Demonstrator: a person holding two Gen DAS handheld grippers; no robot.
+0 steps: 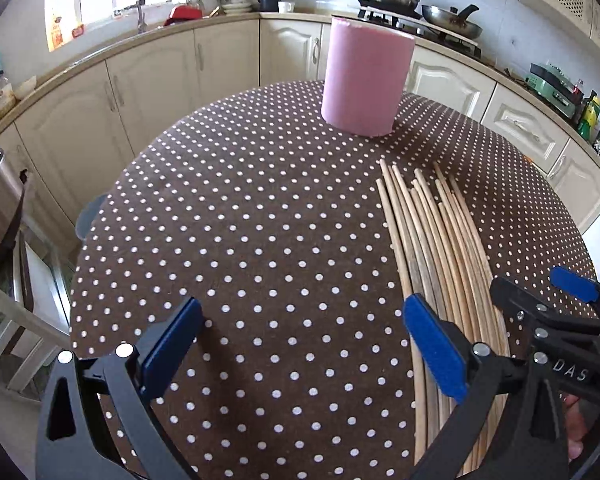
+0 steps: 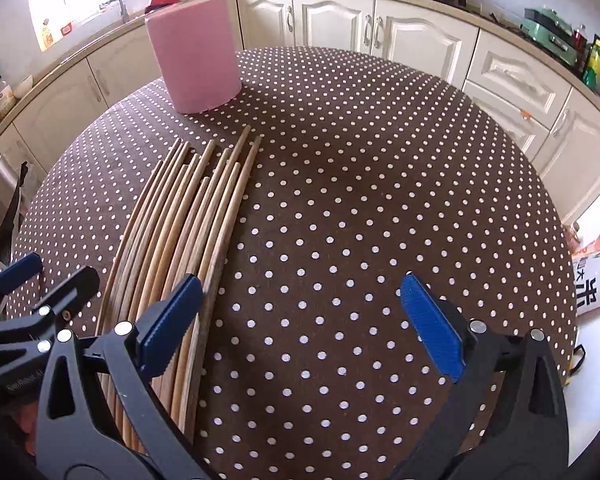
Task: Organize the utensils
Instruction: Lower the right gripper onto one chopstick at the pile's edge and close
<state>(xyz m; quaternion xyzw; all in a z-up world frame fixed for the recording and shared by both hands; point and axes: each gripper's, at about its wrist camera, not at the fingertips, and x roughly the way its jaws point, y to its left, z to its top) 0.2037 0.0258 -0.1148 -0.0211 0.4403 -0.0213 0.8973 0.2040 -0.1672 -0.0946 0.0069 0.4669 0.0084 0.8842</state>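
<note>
left gripper (image 1: 300,344): jaws spread wide, nothing in them, lower middle of the left view
right gripper (image 2: 300,320): also wide open and empty, lower middle of its view
chopsticks (image 2: 192,216): loose bundle flat on the polka-dot tablecloth (image 2: 360,200), left of centre in the right view
pink holder (image 1: 366,80): upright at top centre of the left view, just past the chopstick tips
</note>
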